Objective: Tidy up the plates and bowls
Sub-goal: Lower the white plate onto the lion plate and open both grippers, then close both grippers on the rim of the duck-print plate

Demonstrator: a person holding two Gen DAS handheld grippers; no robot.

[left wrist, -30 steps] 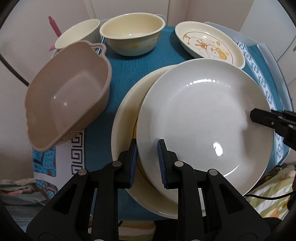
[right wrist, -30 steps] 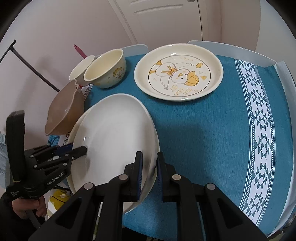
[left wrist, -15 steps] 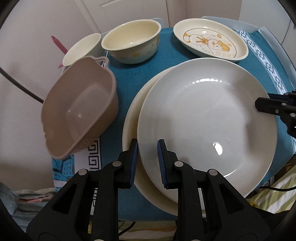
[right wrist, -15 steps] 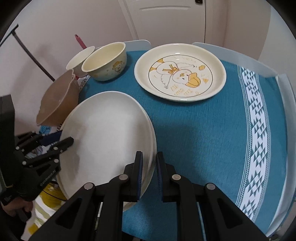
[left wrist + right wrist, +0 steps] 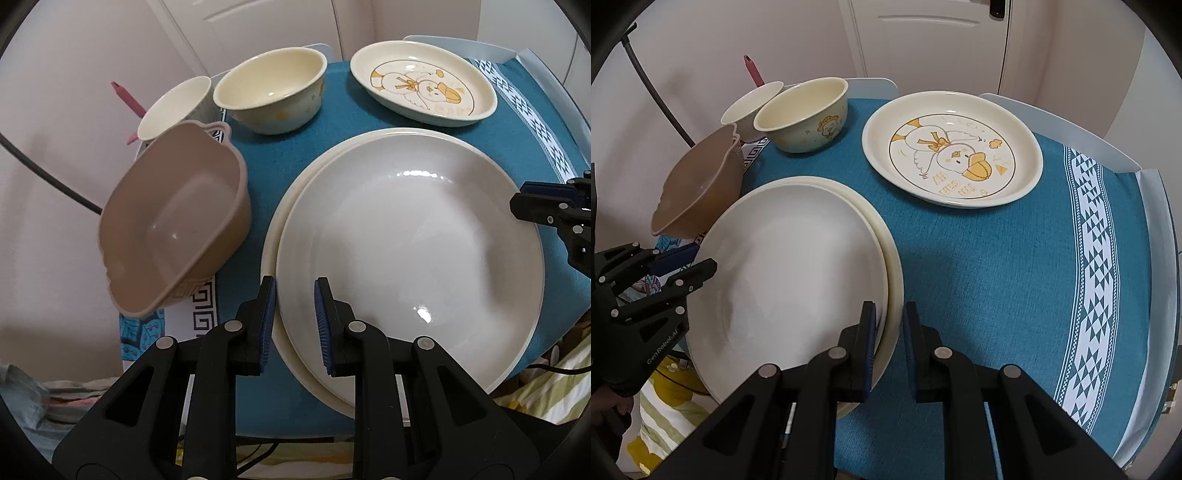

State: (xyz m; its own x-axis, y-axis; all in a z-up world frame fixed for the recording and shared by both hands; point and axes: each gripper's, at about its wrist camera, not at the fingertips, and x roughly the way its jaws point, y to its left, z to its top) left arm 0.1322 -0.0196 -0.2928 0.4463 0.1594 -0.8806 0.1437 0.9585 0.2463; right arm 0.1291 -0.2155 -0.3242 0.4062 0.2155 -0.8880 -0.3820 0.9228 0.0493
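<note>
A white plate [image 5: 410, 236] lies stacked on a cream plate [image 5: 271, 236] on the blue tablecloth; the pair also shows in the right wrist view, the white plate [image 5: 790, 273] on the cream plate [image 5: 895, 273]. My left gripper [image 5: 294, 325] is open, its fingers astride the near rim of the stack. My right gripper [image 5: 889, 343] is open astride the opposite rim. A duck-pattern plate [image 5: 953, 147], a cream bowl [image 5: 271, 94], a white cup [image 5: 173, 107] and a brown plastic bowl [image 5: 173, 225] stand around.
The table [image 5: 1015, 277] is small; its blue cloth has a white triangle border on the right. The brown bowl overhangs the left edge. A pink stick [image 5: 127, 98] stands behind the cup. A white door [image 5: 931, 40] is behind the table.
The white plate has come down from a tilted hold to lie nearly square on the cream plate. Both grippers have opened and let go of its rim.
</note>
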